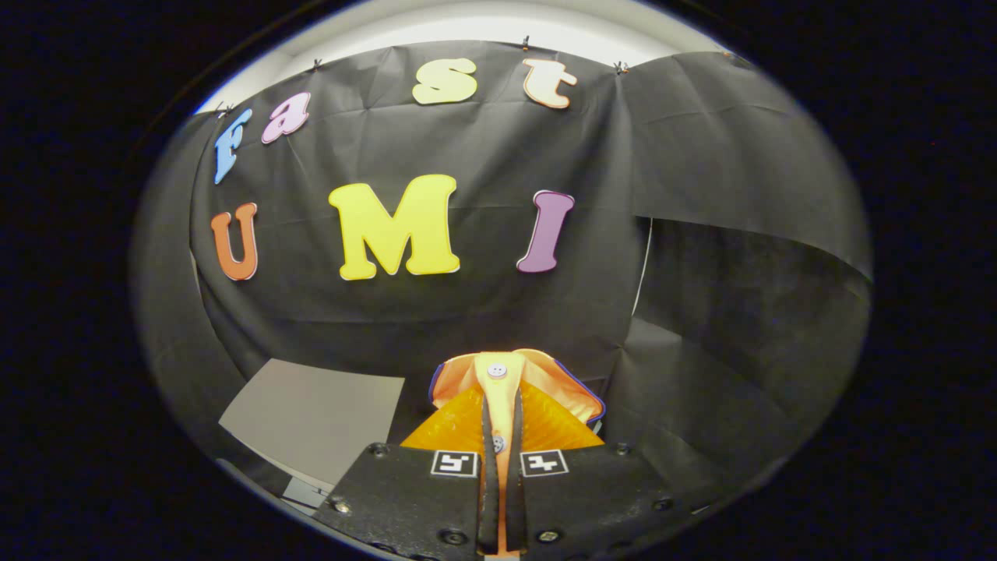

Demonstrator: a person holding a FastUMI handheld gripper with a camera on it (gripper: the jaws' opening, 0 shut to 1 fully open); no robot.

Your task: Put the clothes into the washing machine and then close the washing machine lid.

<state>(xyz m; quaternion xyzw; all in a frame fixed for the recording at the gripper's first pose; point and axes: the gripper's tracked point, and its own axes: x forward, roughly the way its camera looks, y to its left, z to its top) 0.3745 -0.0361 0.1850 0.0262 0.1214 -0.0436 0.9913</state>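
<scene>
The two black fingers (500,436) of the gripper are nearly closed, with just a thin gap between them, and both press on a small orange and yellow shirt made of shiny cloth (545,413). The yellow strip down the front of the shirt runs right between the fingers and sticks up past their tips. A round pale button (497,371) sits on that strip just beyond the fingers, and a second little button (498,442) peeks out in the gap between them. The shirt's soft orange collar with its thin blue edge (580,393) spreads out to both sides of the strip, and the bright yellow body of the shirt fans out on each side of the fingers. The shirt is held up in the air in front of the black cloth wall (467,312), which hangs behind it. Down to the left of the shirt lies a flat grey panel (311,417), tilted a little; it may be part of the washing machine, but it is too hard to tell from here. Below that panel, a bit of white edge (300,491) shows. Two small black-and-white square markers (454,463) sit on the gripper body, one beside each finger.
</scene>
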